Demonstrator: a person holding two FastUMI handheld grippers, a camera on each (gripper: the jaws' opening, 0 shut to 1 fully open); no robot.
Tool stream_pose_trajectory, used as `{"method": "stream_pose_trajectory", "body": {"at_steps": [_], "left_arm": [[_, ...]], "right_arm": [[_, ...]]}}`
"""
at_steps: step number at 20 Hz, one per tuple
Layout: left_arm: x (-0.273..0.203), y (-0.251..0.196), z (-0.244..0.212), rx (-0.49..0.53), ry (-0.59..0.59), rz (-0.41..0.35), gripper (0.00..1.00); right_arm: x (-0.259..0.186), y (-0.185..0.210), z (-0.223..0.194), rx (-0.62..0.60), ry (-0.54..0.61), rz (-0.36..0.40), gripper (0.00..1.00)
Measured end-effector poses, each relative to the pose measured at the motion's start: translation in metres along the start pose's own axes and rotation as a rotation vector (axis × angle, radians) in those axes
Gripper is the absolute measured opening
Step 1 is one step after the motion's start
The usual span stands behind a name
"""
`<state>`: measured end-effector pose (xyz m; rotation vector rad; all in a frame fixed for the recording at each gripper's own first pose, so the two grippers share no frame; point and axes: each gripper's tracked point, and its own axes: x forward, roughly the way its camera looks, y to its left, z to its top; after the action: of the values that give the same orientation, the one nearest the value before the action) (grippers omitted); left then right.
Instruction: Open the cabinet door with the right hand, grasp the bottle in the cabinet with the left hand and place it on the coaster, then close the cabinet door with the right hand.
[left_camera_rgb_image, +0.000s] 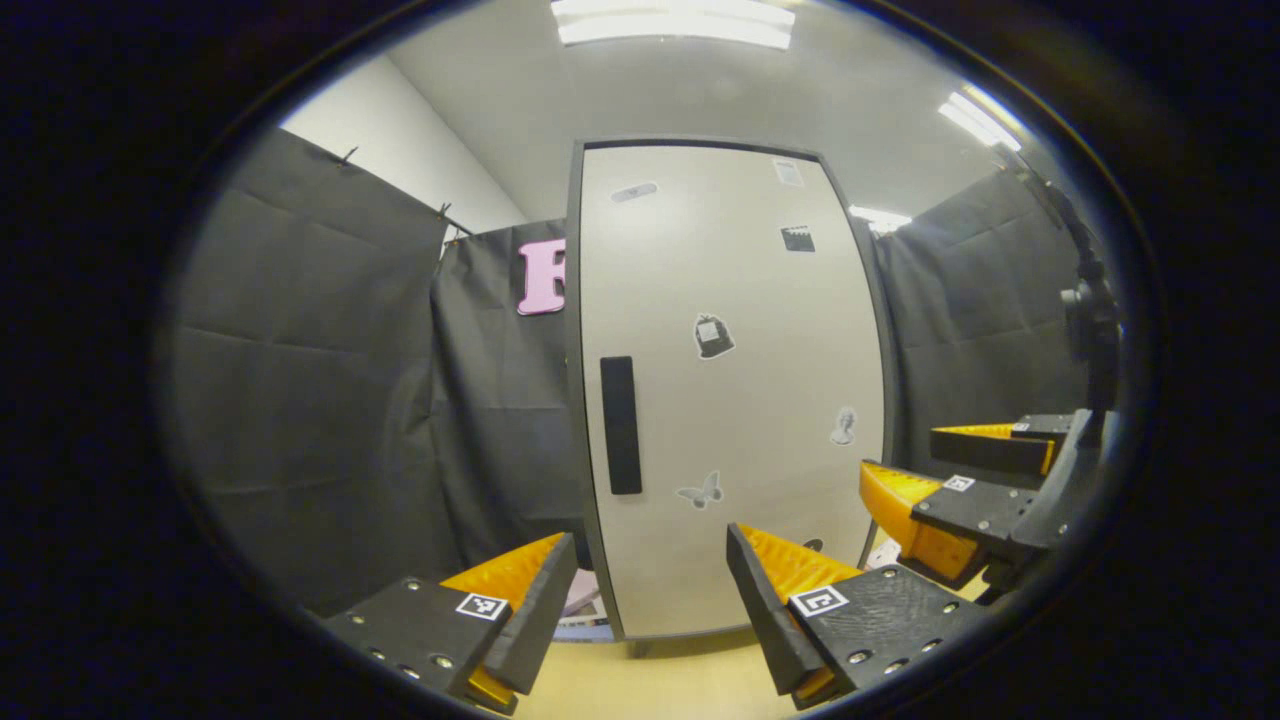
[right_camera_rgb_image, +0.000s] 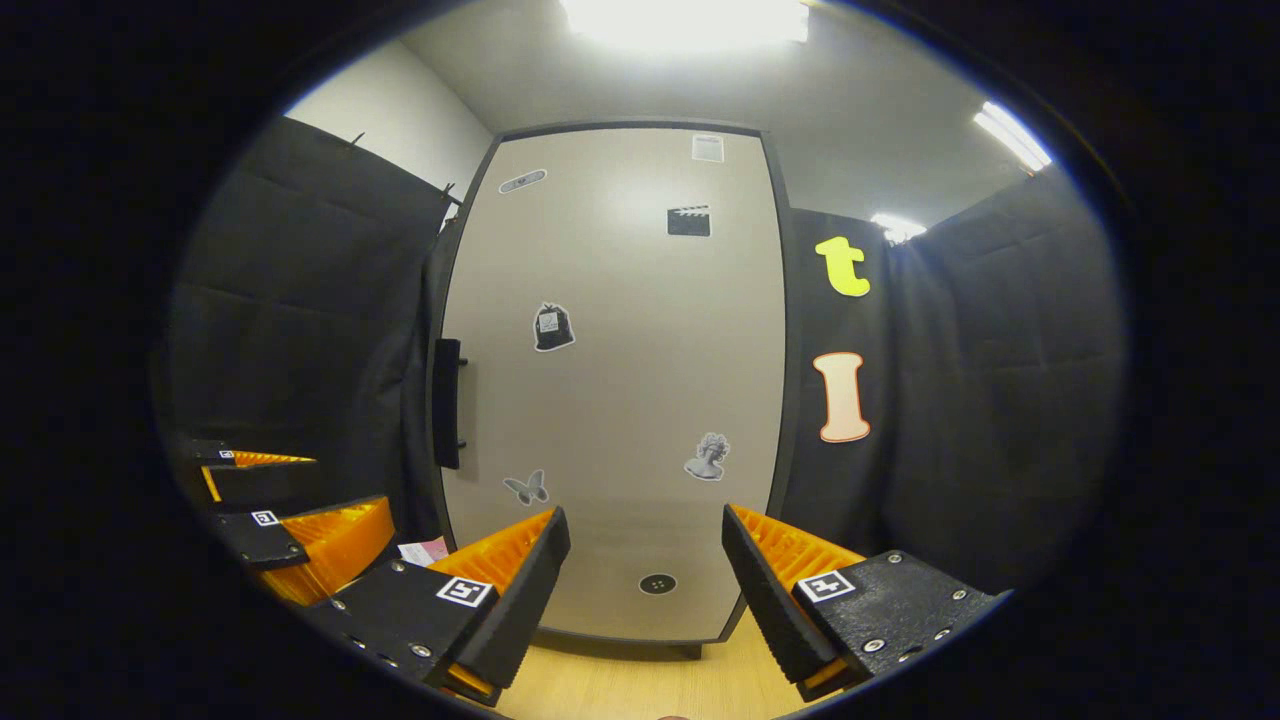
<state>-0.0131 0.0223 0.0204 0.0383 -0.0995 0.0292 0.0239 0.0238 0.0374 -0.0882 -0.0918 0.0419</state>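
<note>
Right gripper view: cabinet door (right_camera_rgb_image: 620, 380) shut, contents hidden.

Both tongs (left_camera_rgb_image: 650, 610) (right_camera_rgb_image: 645, 590) have ribbed wedge fingers, screwed plates and square black-and-white markers

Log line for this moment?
phase: pre-open | cabinet door: closed | handle: untouched | left gripper: open, empty | right gripper: open, facing door

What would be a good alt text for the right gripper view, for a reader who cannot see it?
A closed cabinet door, pale and dotted with small stickers, stands straight ahead with its dark handle on the left edge. The right tongs are open in front of it, touching nothing, above a wooden table. The left tongs, also open, show at the far left.
</note>
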Motion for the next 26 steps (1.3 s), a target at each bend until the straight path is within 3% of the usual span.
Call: {"method": "stream_pose_trajectory", "body": {"at_steps": [5, 6, 14, 17, 23, 24, 26], "left_arm": [[-0.029, 0.020, -0.011, -0.025, 0.024, 0.039, 0.86], [-0.036, 0.023, -0.013, -0.025, 0.027, 0.043, 0.86], [-0.109, 0.058, -0.037, -0.006, 0.070, 0.140, 0.86], [-0.131, 0.073, -0.048, 0.005, 0.095, 0.173, 0.86], [-0.142, 0.087, -0.073, 0.004, 0.149, 0.196, 0.86], [-0.142, 0.088, -0.074, 0.003, 0.147, 0.195, 0.86], [-0.142, 0.089, -0.073, 0.006, 0.140, 0.193, 0.86]], "right_arm": [[0.014, 0.021, 0.018, -0.004, -0.013, 0.057, 0.92], [0.017, 0.029, 0.025, -0.004, -0.029, 0.075, 0.95], [0.066, 0.119, 0.053, 0.022, -0.083, 0.229, 0.95], [0.096, 0.152, 0.043, 0.077, -0.037, 0.251, 0.96], [0.142, 0.189, 0.034, 0.061, -0.004, 0.244, 0.95], [0.144, 0.191, 0.037, 0.057, -0.005, 0.240, 0.92], [0.147, 0.194, 0.037, 0.017, -0.017, 0.232, 0.72]]}}
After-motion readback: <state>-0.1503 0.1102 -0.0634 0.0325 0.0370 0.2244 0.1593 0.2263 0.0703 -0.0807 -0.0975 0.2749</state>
